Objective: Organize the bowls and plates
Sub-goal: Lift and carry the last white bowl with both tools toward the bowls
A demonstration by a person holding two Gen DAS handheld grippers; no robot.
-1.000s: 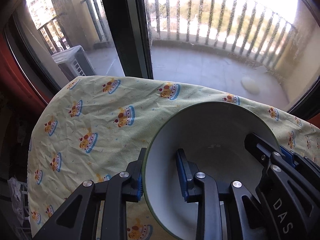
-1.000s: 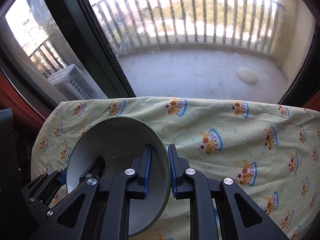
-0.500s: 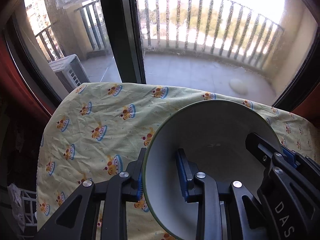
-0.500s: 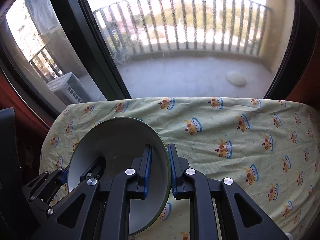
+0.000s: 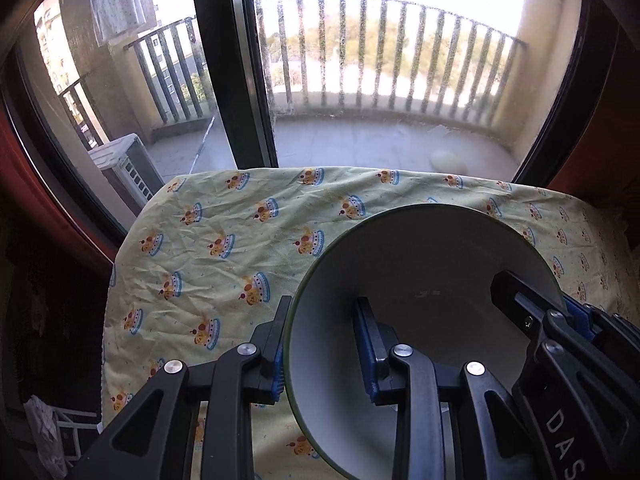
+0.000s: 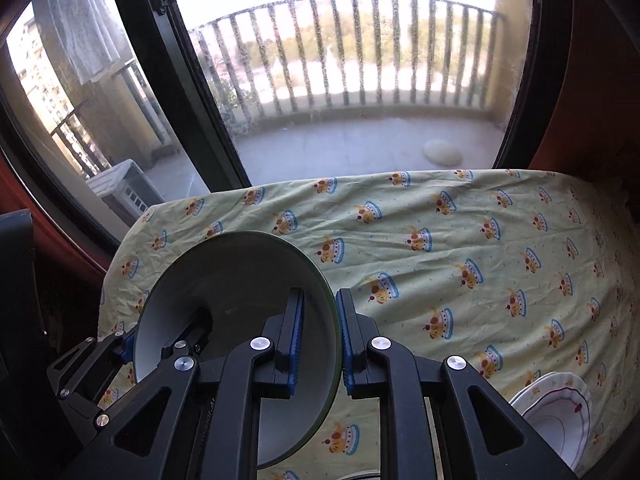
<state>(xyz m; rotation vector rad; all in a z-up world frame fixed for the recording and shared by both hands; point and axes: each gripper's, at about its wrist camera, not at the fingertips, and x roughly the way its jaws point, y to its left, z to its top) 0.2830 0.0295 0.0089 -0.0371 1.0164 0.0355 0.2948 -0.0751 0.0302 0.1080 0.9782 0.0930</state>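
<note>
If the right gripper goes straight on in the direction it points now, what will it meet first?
The right gripper is shut on the rim of the bowl, which would travel with it. It points downward at the yellow printed tablecloth, which it would probably meet first; nothing else appears in that line, though depth is unclear.

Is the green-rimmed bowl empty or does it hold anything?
Empty: the bowl's pale inside shows bare in both wrist views, with only claw fingers reaching over its rim.

Legible text: white capitals "DAS", cut off by the picture's edge, on the black body of the right tool [image 5: 576, 316], lower right corner of the left wrist view. Faint embossed lettering on a tool arm in the right wrist view: unreadable.
</note>
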